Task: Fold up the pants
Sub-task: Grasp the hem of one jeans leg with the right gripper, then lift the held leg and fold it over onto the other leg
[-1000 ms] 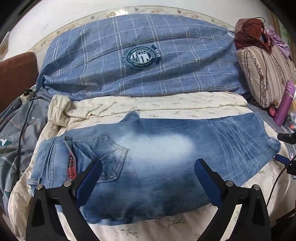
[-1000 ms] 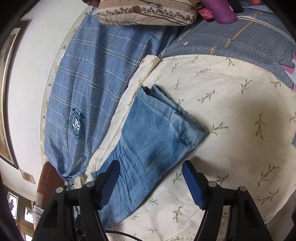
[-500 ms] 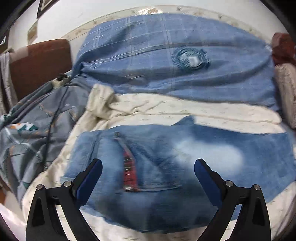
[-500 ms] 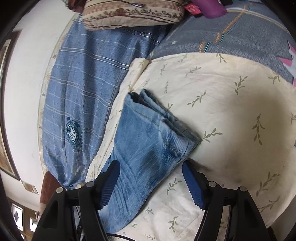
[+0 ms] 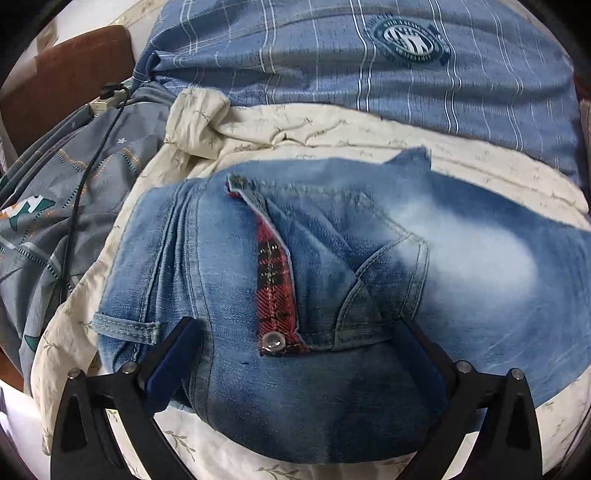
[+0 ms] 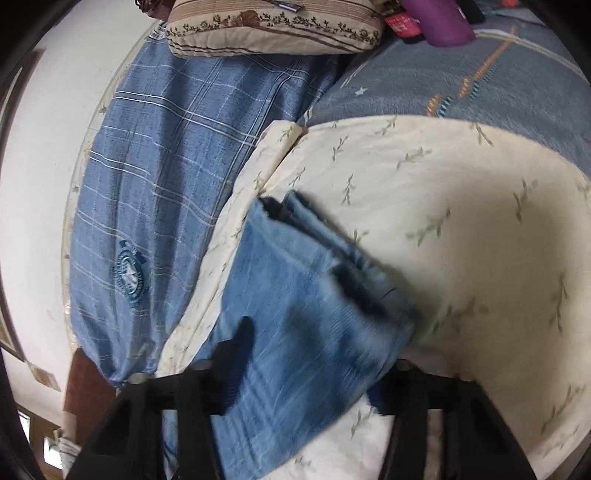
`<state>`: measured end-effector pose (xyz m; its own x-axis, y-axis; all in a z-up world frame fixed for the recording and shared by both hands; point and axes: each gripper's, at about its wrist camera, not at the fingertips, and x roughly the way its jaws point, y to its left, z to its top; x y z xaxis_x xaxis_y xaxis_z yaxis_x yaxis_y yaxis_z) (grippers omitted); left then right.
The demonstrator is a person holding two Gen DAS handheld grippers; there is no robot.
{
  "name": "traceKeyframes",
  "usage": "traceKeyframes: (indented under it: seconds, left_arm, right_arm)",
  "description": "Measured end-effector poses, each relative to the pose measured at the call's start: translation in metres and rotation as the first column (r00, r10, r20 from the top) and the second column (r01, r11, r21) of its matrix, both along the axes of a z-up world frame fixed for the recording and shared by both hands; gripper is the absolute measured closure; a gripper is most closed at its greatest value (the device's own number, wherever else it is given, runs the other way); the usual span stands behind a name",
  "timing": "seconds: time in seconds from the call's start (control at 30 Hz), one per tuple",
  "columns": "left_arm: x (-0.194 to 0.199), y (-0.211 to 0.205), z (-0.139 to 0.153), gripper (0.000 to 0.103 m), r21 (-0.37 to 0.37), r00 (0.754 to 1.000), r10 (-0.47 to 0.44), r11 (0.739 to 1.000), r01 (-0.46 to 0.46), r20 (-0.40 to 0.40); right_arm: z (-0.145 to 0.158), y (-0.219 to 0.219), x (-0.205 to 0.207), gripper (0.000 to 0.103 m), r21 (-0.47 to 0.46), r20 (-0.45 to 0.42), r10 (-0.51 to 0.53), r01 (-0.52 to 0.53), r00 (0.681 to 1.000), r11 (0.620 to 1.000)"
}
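Blue jeans [image 5: 332, 295] lie folded lengthwise on a cream leaf-print sheet [image 5: 295, 122]. The left wrist view shows the waistband, a back pocket and a red plaid flap [image 5: 275, 284]. My left gripper [image 5: 295, 362] is open, its blue fingers straddling the waist end close above the denim. The right wrist view shows the leg cuffs [image 6: 325, 258]. My right gripper [image 6: 314, 365] is open and low over the leg end, with the denim between its fingers.
A blue plaid blanket [image 5: 369, 66] lies behind the jeans against the wall. A grey patterned quilt [image 5: 55, 206] with a black cable [image 5: 85, 177] is at the left. A striped pillow [image 6: 273, 26] and a purple bottle [image 6: 439, 22] lie beyond the cuffs.
Both grippers have dropped closer to the jeans. The left one has shifted toward the waistband. The right one has closed in on the leg cuffs.
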<state>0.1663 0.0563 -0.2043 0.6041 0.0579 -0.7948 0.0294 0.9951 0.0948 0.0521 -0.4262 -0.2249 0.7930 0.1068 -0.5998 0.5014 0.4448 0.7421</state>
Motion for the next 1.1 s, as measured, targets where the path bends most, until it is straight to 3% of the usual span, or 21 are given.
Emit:
traceKeyframes:
  seconds: [0.03, 0.13, 0.5, 0.73, 0.9, 1.1]
  left_arm:
    - [0.0, 0.001, -0.001, 0.0, -0.008, 1.0, 0.0, 1.0, 0.0, 0.006]
    - [-0.001, 0.006, -0.004, 0.0, -0.044, 1.0, -0.002, 0.999, 0.003, 0.02]
    - [-0.001, 0.005, 0.001, 0.0, -0.015, 0.999, -0.046, 0.999, 0.047, 0.018]
    - [-0.011, 0.009, 0.019, 0.0, -0.008, 0.994, -0.031, 0.999, 0.032, 0.105]
    - [-0.017, 0.012, 0.03, 0.0, 0.006, 0.984, -0.028, 1.0, 0.027, 0.175]
    - [-0.019, 0.01, 0.032, 0.0, 0.009, 0.982, -0.053, 0.999, 0.053, 0.183]
  right_arm:
    - [-0.001, -0.002, 0.003, 0.07, -0.006, -0.009, -0.001, 0.001, 1.0, 1.0]
    - [-0.003, -0.004, 0.007, 0.079, -0.009, -0.024, 0.0, 0.0, 1.0, 1.0]
    - [-0.005, 0.0, 0.01, 0.078, -0.014, -0.032, 0.005, -0.005, 0.999, 1.0]
    - [-0.008, -0.001, 0.004, 0.078, 0.014, -0.017, -0.005, 0.006, 1.0, 1.0]
    - [0.005, 0.007, 0.008, 0.079, -0.087, -0.039, 0.018, -0.022, 0.999, 0.996]
    - [0.029, 0.024, 0.01, 0.088, -0.227, -0.006, 0.043, -0.043, 0.999, 0.973]
